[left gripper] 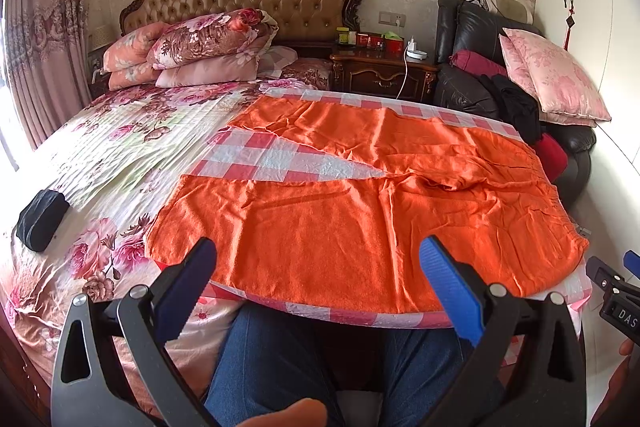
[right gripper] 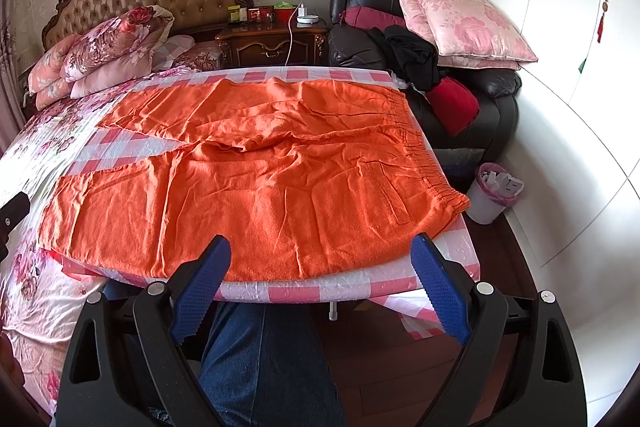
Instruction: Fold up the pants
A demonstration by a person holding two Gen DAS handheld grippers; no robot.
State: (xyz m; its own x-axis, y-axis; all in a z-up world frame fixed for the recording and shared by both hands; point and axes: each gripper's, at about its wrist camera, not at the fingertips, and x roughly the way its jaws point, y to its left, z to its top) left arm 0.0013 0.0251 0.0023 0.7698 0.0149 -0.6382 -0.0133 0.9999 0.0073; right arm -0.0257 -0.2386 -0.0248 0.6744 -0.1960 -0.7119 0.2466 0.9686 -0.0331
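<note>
Orange pants [left gripper: 360, 195] lie spread flat on a pink-and-white checked board [left gripper: 280, 159], legs pointing left and apart, elastic waistband at the right [right gripper: 424, 155]. They also show in the right wrist view [right gripper: 260, 179]. My left gripper [left gripper: 320, 251] is open and empty, held just short of the near leg's edge. My right gripper [right gripper: 322, 247] is open and empty, near the front edge of the pants close to the waistband. The right gripper's tip [left gripper: 616, 279] shows at the right edge of the left wrist view.
The board [right gripper: 304, 289] rests over a floral bed [left gripper: 120, 147] with stacked pillows [left gripper: 200, 43]. A black object [left gripper: 40, 219] lies on the bed at left. A black armchair [right gripper: 460, 99] with cushions and a bin [right gripper: 492, 191] stand at right. My jeans-clad legs [right gripper: 260, 367] are below.
</note>
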